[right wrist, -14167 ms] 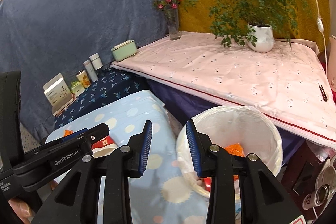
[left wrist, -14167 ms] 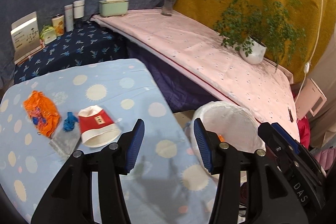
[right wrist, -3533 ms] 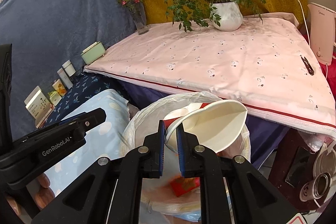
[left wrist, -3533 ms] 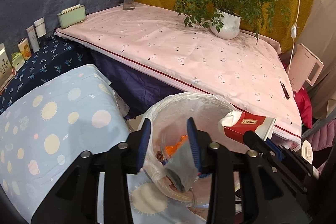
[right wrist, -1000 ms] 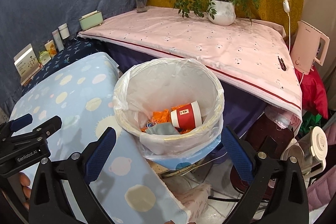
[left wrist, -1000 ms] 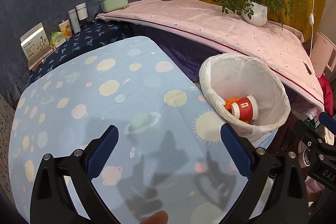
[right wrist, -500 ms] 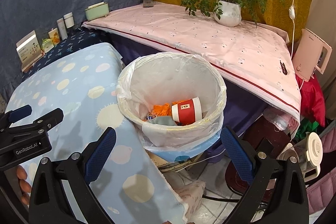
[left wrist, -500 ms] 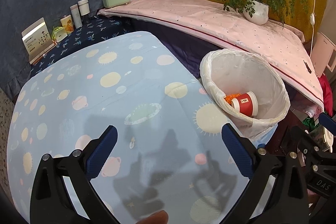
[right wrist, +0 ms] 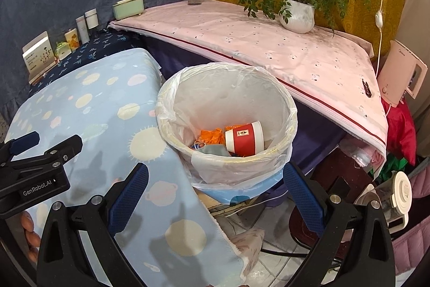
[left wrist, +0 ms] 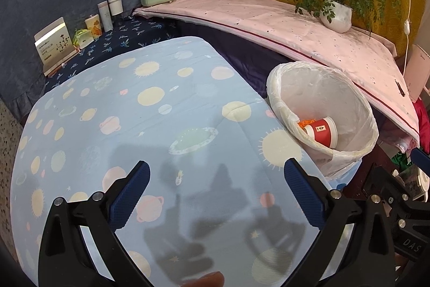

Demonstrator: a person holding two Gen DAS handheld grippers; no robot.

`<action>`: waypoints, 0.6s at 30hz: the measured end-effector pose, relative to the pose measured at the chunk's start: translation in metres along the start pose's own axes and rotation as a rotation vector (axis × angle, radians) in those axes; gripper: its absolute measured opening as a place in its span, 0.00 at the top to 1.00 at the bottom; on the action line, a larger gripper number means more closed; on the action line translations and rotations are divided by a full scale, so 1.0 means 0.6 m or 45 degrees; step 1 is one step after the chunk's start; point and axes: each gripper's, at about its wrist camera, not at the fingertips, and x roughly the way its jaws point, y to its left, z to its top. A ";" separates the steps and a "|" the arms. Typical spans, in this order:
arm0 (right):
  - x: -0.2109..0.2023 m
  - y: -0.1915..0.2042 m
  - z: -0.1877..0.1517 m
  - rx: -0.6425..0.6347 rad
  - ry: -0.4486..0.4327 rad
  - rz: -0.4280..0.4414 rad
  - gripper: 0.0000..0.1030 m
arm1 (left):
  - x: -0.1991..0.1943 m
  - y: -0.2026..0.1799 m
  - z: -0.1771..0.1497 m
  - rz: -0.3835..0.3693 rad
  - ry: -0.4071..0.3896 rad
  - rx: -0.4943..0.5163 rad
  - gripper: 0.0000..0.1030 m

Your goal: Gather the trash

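Since both the left tongs [left wrist: 215, 188] and right tongs [right wrist: 213, 187] hang wide open and empty, with the cup [right wrist: 243, 137] and wrappers [right wrist: 211, 136] already inside the bin [right wrist: 291, 109] beside the tabletop [left wrist: 107, 104], a careless swing could tip that bin.

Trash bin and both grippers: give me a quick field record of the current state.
bin: white-lined trash bin, standing off the table's edge
bin contents: red paper cup on its side, orange wrapper, grey wrapper
table: blue planet-print cloth, no trash visible on it
left gripper: open, empty, over the table
right gripper: open, empty, near the bin
task status: looks complete, judging by what is in view
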 end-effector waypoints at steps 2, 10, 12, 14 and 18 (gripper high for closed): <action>0.002 0.002 -0.001 -0.002 0.003 0.000 0.06 | 0.000 0.000 -0.001 0.003 -0.002 -0.001 0.07; 0.003 0.003 -0.003 0.005 0.009 0.003 0.06 | -0.003 -0.002 -0.001 0.005 -0.010 0.007 0.07; 0.002 0.004 -0.004 0.004 0.010 0.003 0.06 | -0.004 -0.002 -0.001 0.005 -0.011 0.004 0.07; 0.002 0.004 -0.004 0.003 0.010 0.002 0.06 | -0.004 -0.002 -0.002 0.006 -0.011 0.006 0.07; 0.001 0.003 -0.007 0.008 0.011 0.002 0.06 | -0.006 -0.003 -0.002 0.004 -0.012 0.010 0.07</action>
